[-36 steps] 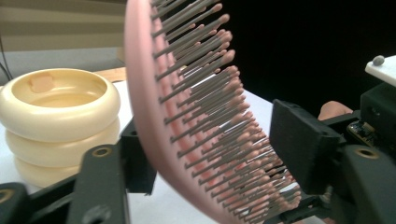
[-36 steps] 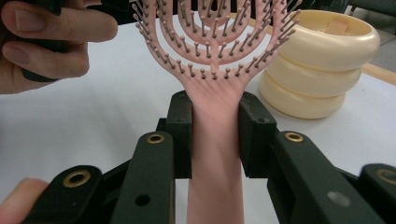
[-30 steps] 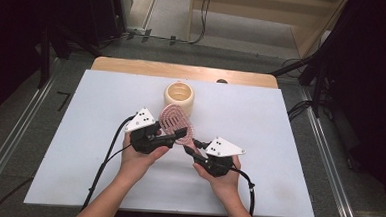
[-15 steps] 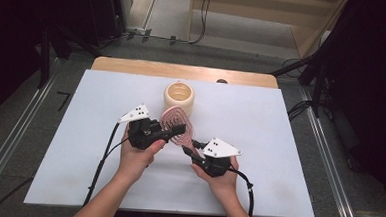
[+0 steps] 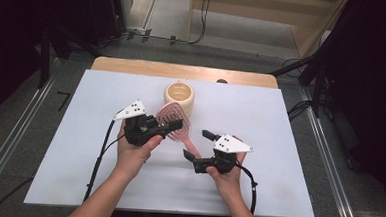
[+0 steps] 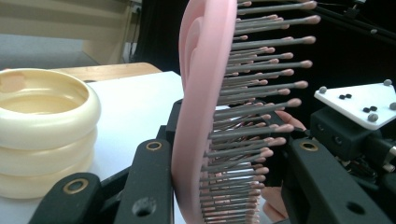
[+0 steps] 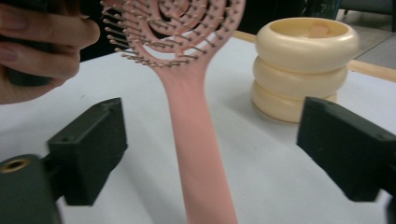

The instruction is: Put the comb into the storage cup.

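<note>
A pink hairbrush (image 5: 181,134) is held off the white table (image 5: 288,158), its round head clamped in my left gripper (image 5: 172,124). In the left gripper view the brush (image 6: 201,93) stands on edge between the jaws of the left gripper (image 6: 224,186), pink back against one jaw and bristles toward the other. My right gripper (image 5: 199,147) stands open, one jaw on each side of the brush's handle without touching it. The handle (image 7: 198,154) runs down between the wide-apart jaws of the right gripper (image 7: 210,156).
A cream ribbed cup (image 5: 179,95) stands just behind the brush near the table's far middle, also seen as a cream cup (image 6: 42,130) and cream cup (image 7: 301,65). A wooden strip (image 5: 183,70) edges the far side. Cables trail from both grippers toward the front.
The right gripper's jaws have opened around the handle. The left gripper keeps the brush head and has shifted slightly to the left.
</note>
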The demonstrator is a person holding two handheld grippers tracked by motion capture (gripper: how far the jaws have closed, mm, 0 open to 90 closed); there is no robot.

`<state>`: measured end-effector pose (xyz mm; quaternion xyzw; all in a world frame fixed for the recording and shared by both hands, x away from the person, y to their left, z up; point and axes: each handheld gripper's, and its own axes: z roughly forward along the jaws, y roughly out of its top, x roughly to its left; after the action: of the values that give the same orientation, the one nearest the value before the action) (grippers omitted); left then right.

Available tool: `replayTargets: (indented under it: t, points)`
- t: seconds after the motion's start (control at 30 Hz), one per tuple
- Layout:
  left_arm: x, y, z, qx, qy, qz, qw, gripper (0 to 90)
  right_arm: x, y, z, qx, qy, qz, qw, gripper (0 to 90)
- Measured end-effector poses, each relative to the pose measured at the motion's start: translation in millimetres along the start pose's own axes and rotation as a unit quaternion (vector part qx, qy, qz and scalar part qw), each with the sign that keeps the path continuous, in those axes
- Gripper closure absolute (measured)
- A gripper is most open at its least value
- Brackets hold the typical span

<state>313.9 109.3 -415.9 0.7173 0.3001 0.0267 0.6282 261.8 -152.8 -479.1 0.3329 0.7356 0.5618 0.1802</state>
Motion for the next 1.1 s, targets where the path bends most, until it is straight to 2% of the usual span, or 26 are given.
replayTargets:
  t: [0.1, 0.27, 0.4, 0.63, 1.1]
  points:
    - [1.7, 1.9, -2.3, -0.002, 0.002, 0.003, 1.0000, 64.8, -5.5, -1.9, -5.3, -0.008, 0.007, 0.005, 0.9999, 0.0]
    - [2.8, 3.9, -4.1, -0.007, 0.007, 0.007, 0.9999, 64.8, -12.7, -5.5, -12.4, -0.016, 0.000, 0.008, 0.9998, 0.0]
    - [4.8, 5.8, -5.2, -0.010, 0.008, 0.009, 0.9999, 64.8, -16.6, -9.4, -18.5, -0.015, -0.007, 0.001, 0.9999, 0.0]
    - [7.9, 9.3, -8.1, -0.015, 0.010, 0.012, 0.9998, 64.8, -27.4, -19.2, -31.6, -0.014, -0.014, 0.006, 0.9998, 0.0]
    - [14.0, 16.1, -15.5, -0.023, 0.017, 0.016, 0.9995, 64.9, -50.0, -37.3, -72.2, -0.038, -0.053, 0.023, 0.9977, 0.0]
